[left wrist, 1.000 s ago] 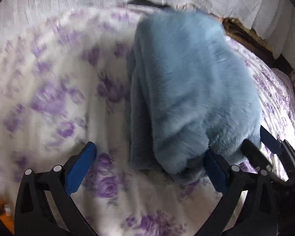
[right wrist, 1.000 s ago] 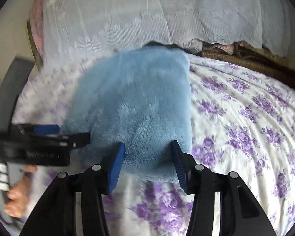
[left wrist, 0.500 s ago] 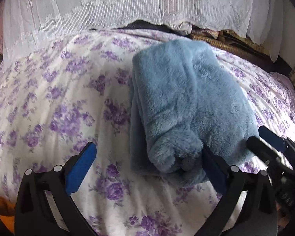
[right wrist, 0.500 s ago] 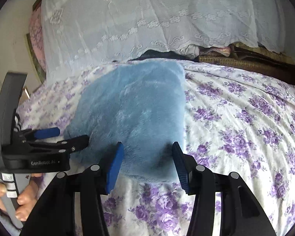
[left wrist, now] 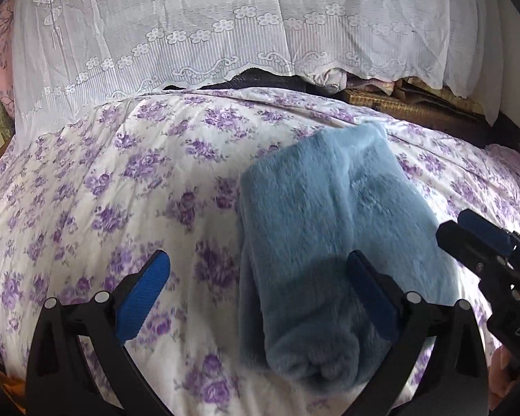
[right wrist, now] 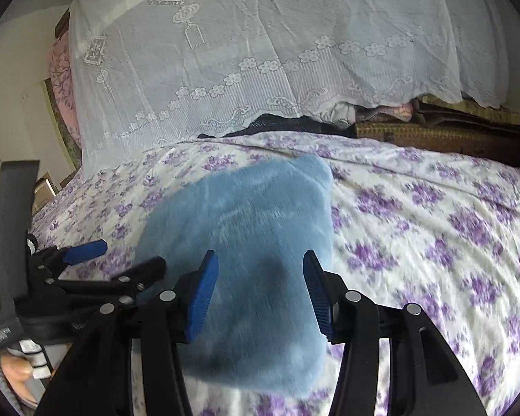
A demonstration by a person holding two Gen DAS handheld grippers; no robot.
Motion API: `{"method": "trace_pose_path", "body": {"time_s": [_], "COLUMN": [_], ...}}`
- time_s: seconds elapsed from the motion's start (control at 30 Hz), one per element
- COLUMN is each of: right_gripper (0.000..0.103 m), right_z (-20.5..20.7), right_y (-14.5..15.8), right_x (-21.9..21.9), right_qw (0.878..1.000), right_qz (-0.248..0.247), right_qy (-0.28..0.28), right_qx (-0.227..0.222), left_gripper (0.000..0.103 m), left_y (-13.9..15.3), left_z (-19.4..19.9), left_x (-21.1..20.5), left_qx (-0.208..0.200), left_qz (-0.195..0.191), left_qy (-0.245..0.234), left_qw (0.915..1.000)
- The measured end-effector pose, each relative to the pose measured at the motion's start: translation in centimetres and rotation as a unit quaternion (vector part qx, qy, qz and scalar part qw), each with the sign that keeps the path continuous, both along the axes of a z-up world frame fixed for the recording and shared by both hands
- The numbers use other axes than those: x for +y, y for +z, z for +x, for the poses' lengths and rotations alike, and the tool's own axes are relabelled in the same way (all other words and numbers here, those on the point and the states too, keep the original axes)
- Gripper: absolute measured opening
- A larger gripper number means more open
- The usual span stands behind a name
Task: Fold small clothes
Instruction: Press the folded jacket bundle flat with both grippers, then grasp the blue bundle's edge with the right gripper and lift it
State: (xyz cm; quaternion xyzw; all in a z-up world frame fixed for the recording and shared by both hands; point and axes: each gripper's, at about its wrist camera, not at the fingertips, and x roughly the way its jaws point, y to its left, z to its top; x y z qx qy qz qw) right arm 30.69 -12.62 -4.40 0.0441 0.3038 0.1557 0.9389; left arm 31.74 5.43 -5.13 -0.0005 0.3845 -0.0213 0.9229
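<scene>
A folded, fluffy blue garment (left wrist: 329, 228) lies flat on the bed's purple-flowered sheet (left wrist: 104, 190). My left gripper (left wrist: 256, 267) hovers open and wide over its near left edge, the right finger (left wrist: 371, 294) above the fabric and the left finger over bare sheet. In the right wrist view the garment (right wrist: 253, 215) lies under my right gripper (right wrist: 260, 260), whose jaws stand partly apart with nothing pressed between the pads. The right gripper (left wrist: 464, 235) also shows at the garment's right edge, and the left gripper (right wrist: 118, 260) shows at its left side.
A white lace curtain (left wrist: 242, 27) hangs over the far side of the bed. Woven mats and folded cloth (right wrist: 433, 128) are stacked at the far right. A pink cushion (right wrist: 62, 79) stands at the left. A hand (right wrist: 17, 367) holds the left gripper's handle.
Both grippers have lifted and drawn back from the garment, so more of the bed and curtain shows. The garment stays folded on the sheet. Neither jaw opening has changed.
</scene>
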Motion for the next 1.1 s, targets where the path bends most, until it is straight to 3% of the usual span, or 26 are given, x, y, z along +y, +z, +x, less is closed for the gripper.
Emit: {"method": "trace_pose_path", "body": {"time_s": [0.27,0.43,0.63,0.77,0.87,0.97,1.03,1.1], "right_gripper": [0.051,0.052,0.055,0.055,0.054,0.055,0.055,0.055], "right_z": [4.1,7.6,12.4,13.5,13.3,12.1,11.0,9.9], "right_y": [0.8,0.5,-3.6,-5.6,-5.7,-5.5,-5.3,-4.8], "right_x": [1.2,1.4,0.8,-0.1,0.0,-1.0,-2.3,-3.1], "right_qw": [1.000,0.999,0.990,0.984,0.985,0.984,0.979,0.978], "right_qz": [0.017,0.045,0.087,0.106,0.107,0.146,0.186,0.193], "right_qy": [-0.003,-0.016,-0.029,-0.025,-0.023,-0.014,-0.011,-0.020], "right_qx": [0.001,0.023,0.107,0.139,0.133,0.104,0.086,0.073], "left_gripper": [0.099,0.099,0.099,0.099,0.099,0.099,0.099,0.099], "left_y": [-0.2,-1.1,-3.3,-5.8,-6.0,-5.5,-4.6,-3.8], "left_z": [3.1,5.7,9.3,11.3,11.1,10.3,9.6,9.0], "left_x": [0.1,1.2,2.5,2.8,2.3,1.7,1.8,2.1], "left_qx": [-0.001,0.014,0.057,0.105,0.094,0.073,0.061,0.053], "left_qz": [0.006,-0.006,-0.041,-0.085,-0.070,-0.044,-0.047,-0.054], "left_qy": [0.005,0.018,0.018,0.010,0.013,0.020,0.020,0.019], "left_qw": [1.0000,0.9997,0.9974,0.9908,0.9930,0.9962,0.9968,0.9969]}}
